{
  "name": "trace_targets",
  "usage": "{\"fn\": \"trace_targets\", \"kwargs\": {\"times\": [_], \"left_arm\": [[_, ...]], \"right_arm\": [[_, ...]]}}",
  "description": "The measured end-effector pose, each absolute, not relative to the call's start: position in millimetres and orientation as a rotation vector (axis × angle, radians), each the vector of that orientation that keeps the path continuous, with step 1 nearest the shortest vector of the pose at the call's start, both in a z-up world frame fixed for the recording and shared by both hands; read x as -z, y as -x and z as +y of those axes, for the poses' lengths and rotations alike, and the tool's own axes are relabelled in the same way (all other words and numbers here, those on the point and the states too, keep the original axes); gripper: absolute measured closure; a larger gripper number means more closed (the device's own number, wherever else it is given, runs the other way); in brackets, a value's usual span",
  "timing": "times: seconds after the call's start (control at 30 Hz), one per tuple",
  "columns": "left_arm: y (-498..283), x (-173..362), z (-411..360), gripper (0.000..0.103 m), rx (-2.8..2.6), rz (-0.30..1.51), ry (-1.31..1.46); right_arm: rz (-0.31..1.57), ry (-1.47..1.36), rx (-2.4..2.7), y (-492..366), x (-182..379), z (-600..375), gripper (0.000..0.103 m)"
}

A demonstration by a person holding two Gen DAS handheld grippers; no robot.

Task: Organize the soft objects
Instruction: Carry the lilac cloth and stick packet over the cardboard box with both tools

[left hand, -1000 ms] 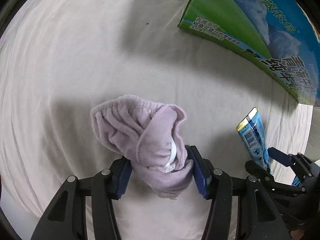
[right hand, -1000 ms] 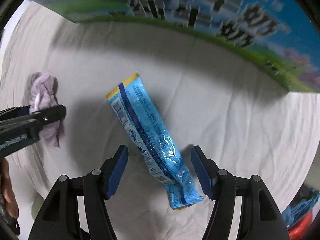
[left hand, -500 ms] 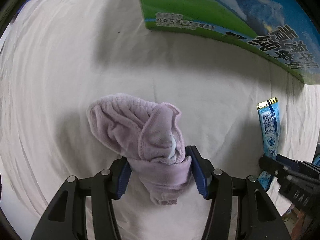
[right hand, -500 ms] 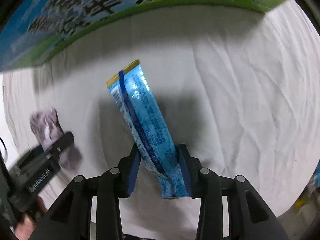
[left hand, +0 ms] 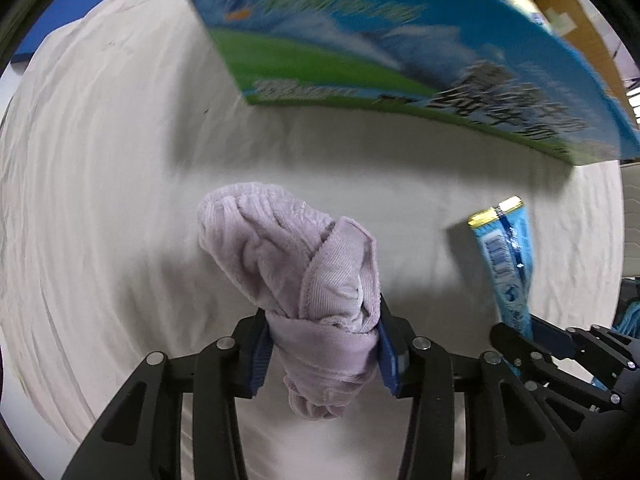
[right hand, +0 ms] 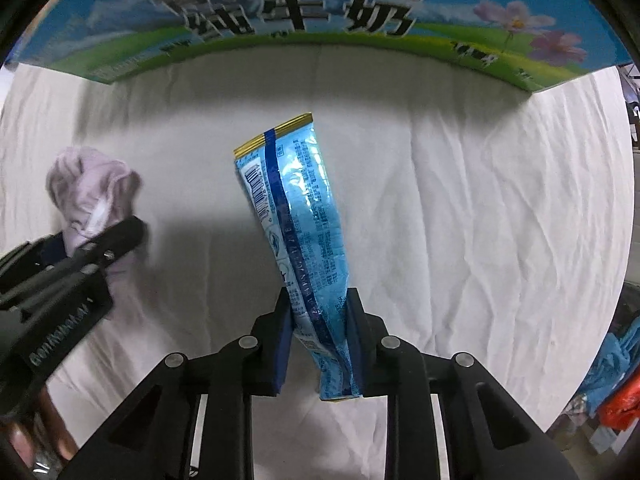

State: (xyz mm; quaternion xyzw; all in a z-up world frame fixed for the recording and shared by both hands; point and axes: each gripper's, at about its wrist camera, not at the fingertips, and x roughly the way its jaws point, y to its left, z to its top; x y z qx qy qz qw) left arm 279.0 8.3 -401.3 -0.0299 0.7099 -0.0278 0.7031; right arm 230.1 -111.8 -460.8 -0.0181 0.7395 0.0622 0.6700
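- Left gripper (left hand: 324, 344): closed on the bunched lilac cloth (left hand: 296, 264), clamped at its lower, twisted part. Most of the cloth bulges forward past the blue pads, and a tail hangs below them.
- Right gripper (right hand: 318, 340): closed on the blue foil pouch (right hand: 296, 232) near its bottom end. The gold-edged seal points up and away, and the pouch leans slightly left.
- Change over the last second: the right jaws stood wide apart around the pouch as it lay on the white sheet (right hand: 480, 200); half a second ago they had pinched it, and now it hangs in the air with its shadow cast on the sheet. The left grip on the cloth is unchanged.
- The printed blue-green carton (left hand: 360, 60) has grown larger in both views. The left view now reaches over its top edge, where brown cardboard and some contents show, blurred.
- Reading: both soft items are picked and both hands are travelling toward the carton, the likely drop target. The pick phase looks finished and placement remains.
- Next step probably needs both items raised above the carton rim before release.
- Risks: the slick foil pouch is held near one end and may pivot or slip. The hanging cloth tail could snag the carton edge.
- The two grippers sit side by side, so simultaneous drops may crowd each other.
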Motion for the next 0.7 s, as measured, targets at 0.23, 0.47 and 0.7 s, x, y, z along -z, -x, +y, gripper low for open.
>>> {"fn": "trace_targets", "kwargs": {"times": [0.23,0.47,0.7], "left_arm": [[-266,357,-15,0.062,0.133,1.502,0.065],[-259,292,-23,0.062,0.211,1.396,0.089],[-283,232,-23,0.062,0.267,1.299,0.14]], "right_arm": [[1.622,-0.05,-0.172,-237,413,-149,0.078],[1.568,-0.148,-0.202,-242,334,-188,0.078],[1.458,-0.273,-0.24,-262,260,-216,0.078]]}}
